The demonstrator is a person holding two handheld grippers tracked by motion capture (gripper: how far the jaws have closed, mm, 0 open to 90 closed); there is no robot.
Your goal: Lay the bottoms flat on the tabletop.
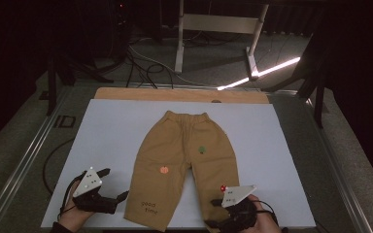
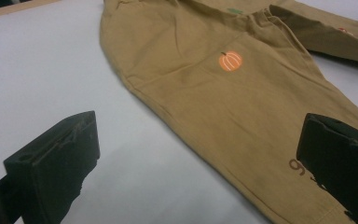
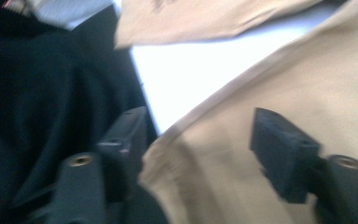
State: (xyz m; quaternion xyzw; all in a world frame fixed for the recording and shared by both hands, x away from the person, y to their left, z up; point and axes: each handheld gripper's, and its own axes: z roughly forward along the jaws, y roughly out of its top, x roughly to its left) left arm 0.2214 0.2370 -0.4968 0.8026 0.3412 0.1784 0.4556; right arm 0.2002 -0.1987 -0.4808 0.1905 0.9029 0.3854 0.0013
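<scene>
A pair of small tan trousers [image 1: 184, 145] lies flat on a pale mat [image 1: 111, 131], waistband far, both legs pointing toward me. An orange pumpkin patch [image 1: 164, 170] marks the left leg, a green patch [image 1: 202, 149] the right. My left gripper [image 1: 115, 183] rests on the mat just left of the left leg's hem. In the left gripper view its jaws [image 2: 203, 130] stand wide open, the leg with the pumpkin [image 2: 230, 61] ahead. My right gripper [image 1: 216, 211] sits at the right leg's hem. In the blurred right gripper view it is open [image 3: 200, 135] with the hem corner between the jaws.
A wooden board edge [image 1: 175, 94] shows behind the mat. Beyond the table stand a white frame [image 1: 218, 24], floor cables [image 1: 145, 68] and a bright light strip [image 1: 262, 73]. Bare mat lies on both sides of the trousers. Dark fabric [image 3: 37, 93] hangs below the table's near edge.
</scene>
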